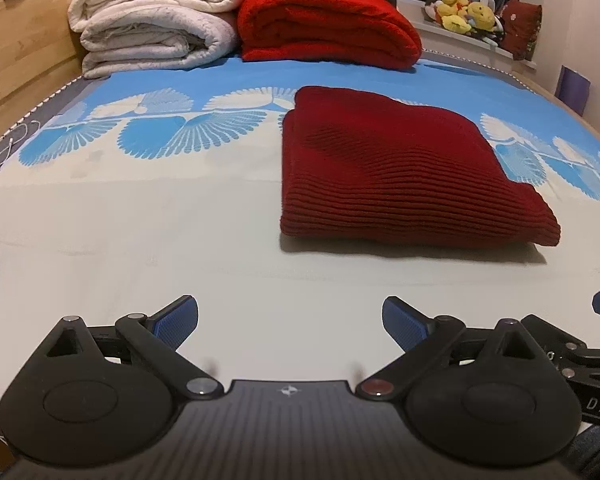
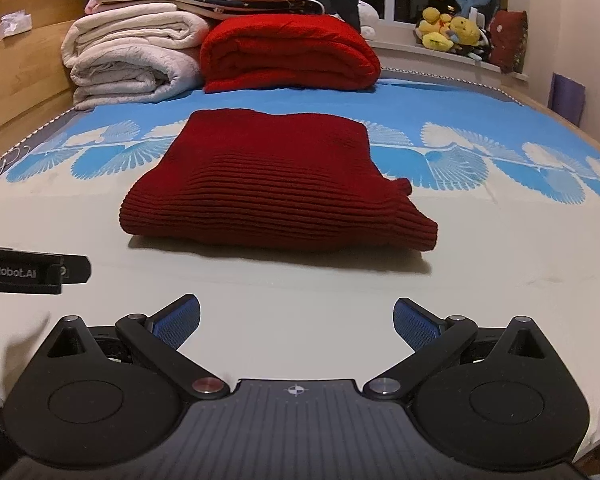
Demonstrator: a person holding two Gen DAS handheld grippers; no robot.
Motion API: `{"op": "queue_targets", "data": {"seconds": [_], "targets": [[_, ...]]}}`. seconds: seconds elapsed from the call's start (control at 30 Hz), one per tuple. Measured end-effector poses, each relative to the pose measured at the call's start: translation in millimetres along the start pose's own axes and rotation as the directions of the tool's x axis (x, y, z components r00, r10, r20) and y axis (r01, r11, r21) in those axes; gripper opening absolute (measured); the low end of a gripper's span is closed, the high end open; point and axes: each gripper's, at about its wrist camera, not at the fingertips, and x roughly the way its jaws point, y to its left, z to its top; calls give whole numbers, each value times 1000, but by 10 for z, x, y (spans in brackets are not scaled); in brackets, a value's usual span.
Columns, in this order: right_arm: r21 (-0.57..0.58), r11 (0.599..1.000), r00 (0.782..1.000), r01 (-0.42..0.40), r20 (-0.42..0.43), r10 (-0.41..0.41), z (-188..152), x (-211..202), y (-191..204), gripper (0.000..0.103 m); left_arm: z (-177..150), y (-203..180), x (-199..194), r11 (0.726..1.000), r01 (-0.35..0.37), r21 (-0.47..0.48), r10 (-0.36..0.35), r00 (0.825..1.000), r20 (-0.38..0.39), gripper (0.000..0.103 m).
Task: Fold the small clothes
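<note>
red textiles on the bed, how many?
2. A dark red knit lies folded on the sheet, ahead of both open tongs. A brighter red blanket sits folded at the far end, beside the white stack. That pile could hide more.

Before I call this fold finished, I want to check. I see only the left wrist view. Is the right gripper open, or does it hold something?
Observer: The right gripper is open and holds nothing; only the white sheet shows between its fingers.
Operator: Does it face the sweater?
Observer: Yes. The folded dark red sweater lies almost straight ahead of it, clear of the fingers.
Operator: Is my left gripper visible there?
Observer: Only a black part of the left gripper, with white lettering, at that view's left edge.
</note>
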Motion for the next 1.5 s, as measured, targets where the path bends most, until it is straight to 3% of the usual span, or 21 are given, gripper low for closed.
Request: {"op": "queue_targets", "data": {"seconds": [1.5], "targets": [[-16,1000,1000,2,-15,-3,-41,-7,-19,102,-33,-162,14,999,-20,45,19,1000,20,100]]}}
